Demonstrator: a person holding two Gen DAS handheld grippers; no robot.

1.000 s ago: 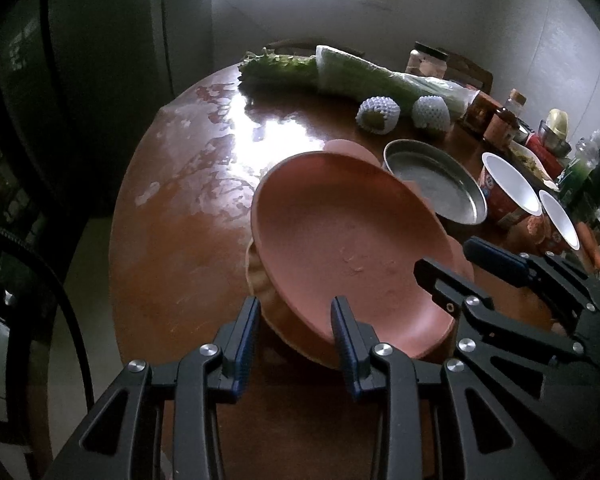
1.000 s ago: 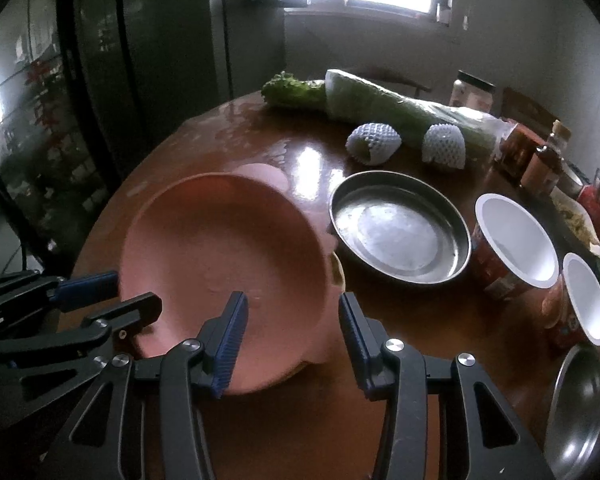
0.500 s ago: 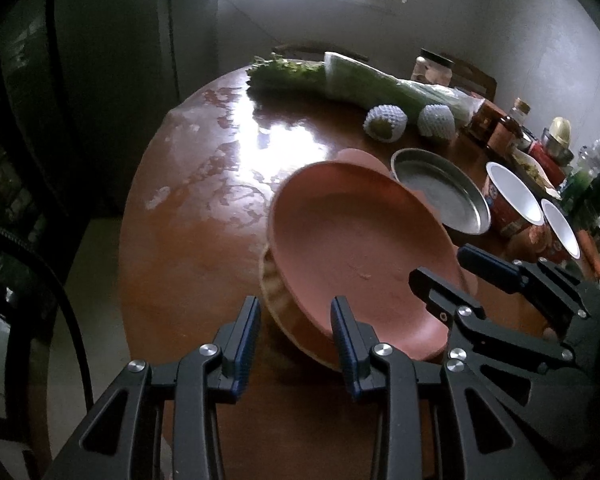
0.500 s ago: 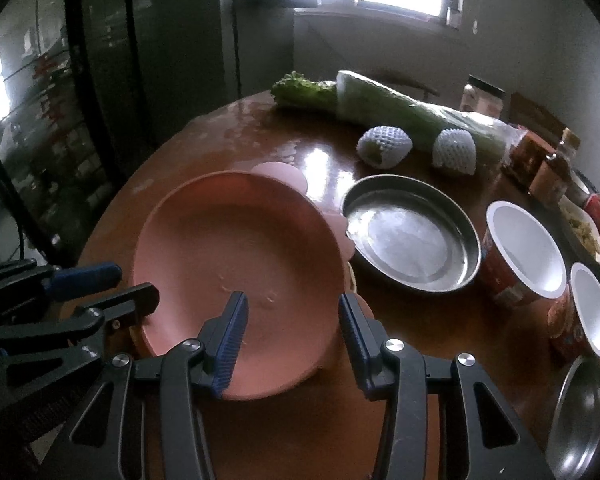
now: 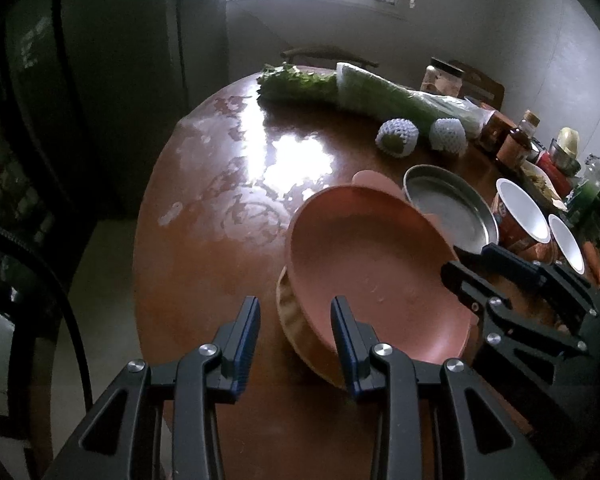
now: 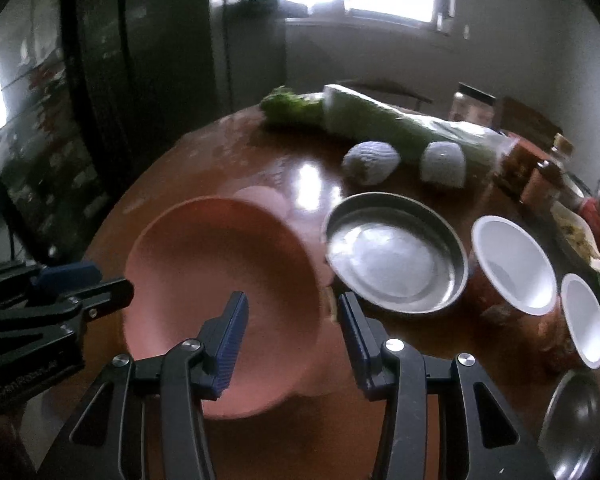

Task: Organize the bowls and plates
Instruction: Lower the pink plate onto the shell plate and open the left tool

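At the front edge of the table (image 5: 220, 240): left claw (image 5: 296, 320), pads drawn close, rims of a pink plate (image 5: 372, 264) and a tan bowl (image 5: 288, 312) just in front of them, with no sure pinch to be seen. Beside it, toward the right edge: right claw (image 6: 292, 316), spread astride the plate's right rim, pads not pressing on it. Just beyond both claws, near the table's middle: the pink plate, tilted, lying on the tan bowl. Touching or just behind its far rim, a small pink disc (image 5: 370, 176). Right of the plate, a metal dish (image 5: 448, 208), then two white-lined cups (image 5: 520, 208) near the right edge. Farther back, two net-wrapped fruits (image 5: 398, 138). Along the far edge, a wrapped cabbage (image 5: 400, 96) and leafy greens (image 5: 296, 80).
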